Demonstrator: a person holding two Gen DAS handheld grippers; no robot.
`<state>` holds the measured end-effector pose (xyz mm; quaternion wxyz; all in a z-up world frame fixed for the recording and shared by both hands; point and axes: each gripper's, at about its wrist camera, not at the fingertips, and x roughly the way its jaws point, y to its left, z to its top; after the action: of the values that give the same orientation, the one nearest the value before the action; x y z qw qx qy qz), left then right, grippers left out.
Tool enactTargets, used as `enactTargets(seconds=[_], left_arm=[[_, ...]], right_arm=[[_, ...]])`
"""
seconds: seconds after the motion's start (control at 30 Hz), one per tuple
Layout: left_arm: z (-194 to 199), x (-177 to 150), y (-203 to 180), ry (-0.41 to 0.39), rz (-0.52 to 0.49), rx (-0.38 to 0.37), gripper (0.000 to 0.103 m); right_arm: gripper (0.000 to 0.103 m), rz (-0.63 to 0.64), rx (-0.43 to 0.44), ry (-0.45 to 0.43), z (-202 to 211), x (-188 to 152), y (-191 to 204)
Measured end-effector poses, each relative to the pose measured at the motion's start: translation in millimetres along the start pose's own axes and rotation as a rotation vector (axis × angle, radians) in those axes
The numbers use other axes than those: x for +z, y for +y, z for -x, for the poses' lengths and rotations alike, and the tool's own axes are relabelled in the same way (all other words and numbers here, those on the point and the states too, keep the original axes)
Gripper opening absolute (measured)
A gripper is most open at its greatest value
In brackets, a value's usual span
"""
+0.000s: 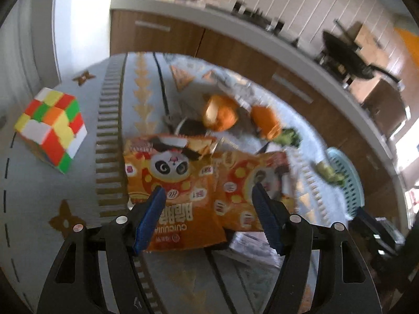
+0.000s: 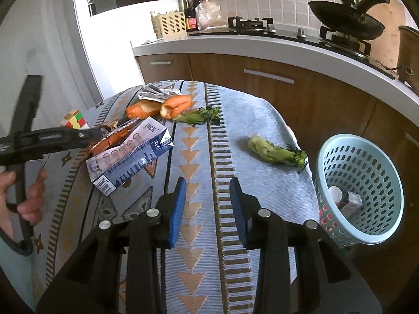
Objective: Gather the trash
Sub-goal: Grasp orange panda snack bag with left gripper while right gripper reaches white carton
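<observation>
The left gripper [image 1: 208, 196] hung with its jaws spread wide over two orange snack wrappers [image 1: 180, 183], gripping neither, near the blue-and-white carton [image 2: 131, 154]. The right gripper [image 2: 208, 198] also stood apart above the patterned tablecloth [image 2: 262, 120], holding nothing. Carrot pieces [image 2: 159, 107] and a leafy stalk [image 2: 277, 151] lay beyond; a pale blue basket [image 2: 366, 151] sat at the table's right edge.

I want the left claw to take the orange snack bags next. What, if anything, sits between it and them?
Nothing visible: the left claw is open with the orange snack bags directly between and ahead of its fingers. The milk carton lies beneath them, not in front.
</observation>
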<state>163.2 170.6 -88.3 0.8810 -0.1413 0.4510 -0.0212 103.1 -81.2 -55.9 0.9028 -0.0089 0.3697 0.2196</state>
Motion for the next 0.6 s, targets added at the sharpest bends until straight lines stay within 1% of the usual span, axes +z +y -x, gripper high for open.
enactTargets(seconds=[0.07,0.1,0.13,0.17,0.2,0.27,0.33,0.4,0.47,0.5,0.53,0.6], left_arm=[[-7.4,-1.5,-1.8,0.015,-0.023,0.057,0.066],[-9.3,-2.0,-1.3,0.015,-0.022,0.079,0.065],[-9.8,-2.6,1.8,0.015,-0.009,0.083,0.060],[-10.7,-3.3,5.2,0.020,0.001,0.079,0.046],[-11.1,-4.3,11.8,0.025,0.021,0.058,0.042],[-8.7,-7.6,23.3,0.011,0.050,0.007,0.041],[-5.4,-11.0,31.8,-0.003,0.078,-0.016,0.032],[1.1,-15.1,35.3,-0.033,0.099,-0.054,0.018],[10.2,-20.4,32.4,-0.081,0.089,-0.060,0.014],[14.3,-22.5,31.9,-0.104,0.087,-0.058,0.012],[19.7,-25.9,31.8,-0.129,0.089,-0.058,0.012],[30.4,-31.0,33.0,-0.186,0.106,-0.059,0.010]], right_arm=[[0.031,-0.007,0.015,0.003,-1.5,0.2,-0.6],[0.031,-0.011,0.020,0.006,-2.3,0.4,-1.8],[0.031,-0.016,0.025,0.010,-4.3,0.7,-2.0],[0.031,-0.017,0.029,0.013,-5.9,1.5,-2.2],[0.031,-0.019,0.037,0.015,-7.5,1.7,-1.2],[0.031,-0.012,0.050,0.018,-10.9,3.3,2.7],[0.031,0.002,0.057,0.021,-14.2,6.6,9.0],[0.031,0.009,0.073,0.025,-17.4,10.8,16.2],[0.032,0.003,0.113,0.031,-20.7,13.0,28.3],[0.034,-0.002,0.133,0.040,-22.5,11.9,33.4],[0.043,-0.002,0.158,0.054,-25.4,9.4,41.4],[0.056,0.021,0.183,0.067,-29.7,2.4,62.5]])
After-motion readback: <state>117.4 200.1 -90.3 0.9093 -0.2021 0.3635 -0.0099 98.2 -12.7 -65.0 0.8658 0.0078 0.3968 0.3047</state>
